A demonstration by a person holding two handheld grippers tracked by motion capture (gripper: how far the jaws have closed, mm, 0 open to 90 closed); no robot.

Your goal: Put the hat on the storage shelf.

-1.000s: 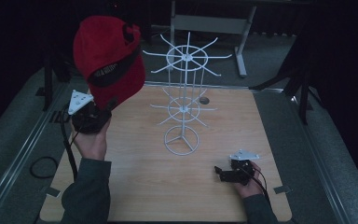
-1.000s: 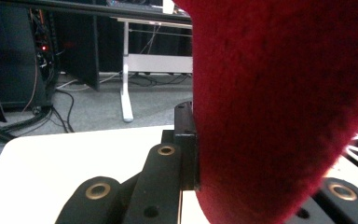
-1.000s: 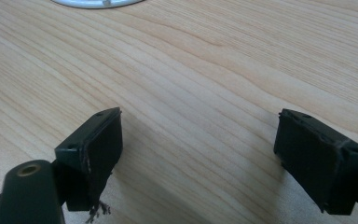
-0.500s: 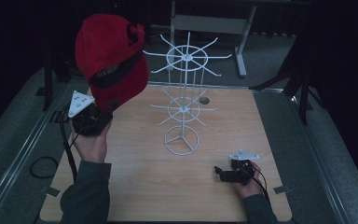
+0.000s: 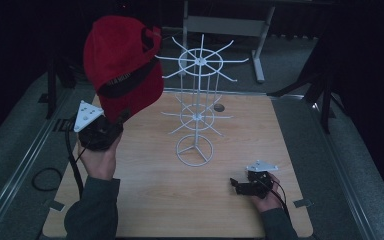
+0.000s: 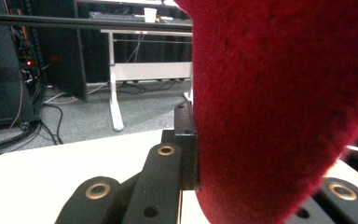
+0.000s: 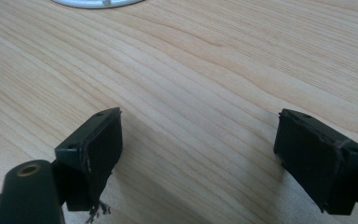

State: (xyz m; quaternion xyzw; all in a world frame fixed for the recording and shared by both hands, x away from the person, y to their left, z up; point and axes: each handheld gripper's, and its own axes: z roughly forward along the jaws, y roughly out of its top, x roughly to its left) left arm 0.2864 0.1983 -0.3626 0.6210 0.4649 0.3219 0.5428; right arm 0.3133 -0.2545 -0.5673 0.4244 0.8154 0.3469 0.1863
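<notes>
My left gripper [image 5: 100, 131] is raised off the wooden surface [image 5: 145, 200], forearm angled up and forward, its jaws pinching the lower edge of a red cap [image 5: 122, 70]. The cap is held aloft just left of the white wire rack [image 5: 196, 112], near its top ring. In the left gripper view, red fabric presses against the black jaw. My right gripper [image 5: 240, 186] rests low near the front right of the surface, jaws spread wide with nothing between them.
</notes>
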